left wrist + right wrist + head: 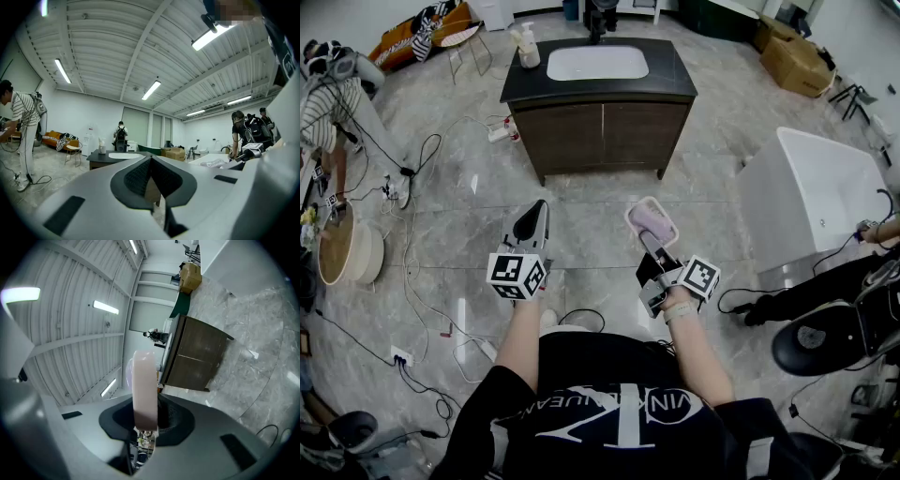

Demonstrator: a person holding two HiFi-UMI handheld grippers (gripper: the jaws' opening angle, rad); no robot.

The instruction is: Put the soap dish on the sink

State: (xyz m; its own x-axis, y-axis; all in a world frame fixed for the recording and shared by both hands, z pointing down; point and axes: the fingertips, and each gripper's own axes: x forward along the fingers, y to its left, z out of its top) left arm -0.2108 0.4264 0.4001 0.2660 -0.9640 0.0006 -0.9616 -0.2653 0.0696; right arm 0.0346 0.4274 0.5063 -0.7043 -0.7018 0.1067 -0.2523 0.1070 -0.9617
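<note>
2 grippers: right gripper [649, 246] clamps soap dish [652, 219] edge; left gripper [532, 223] closed; sink [597, 63] well ahead.

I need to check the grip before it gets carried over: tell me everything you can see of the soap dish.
The soap dish is pale pink, rounded-rectangular, plastic-looking, with a lilac inside. The right gripper clamps one edge, holding it above the floor, short of the sink. Its own view shows it edge-on between the jaws. Nothing else touches it.
</note>
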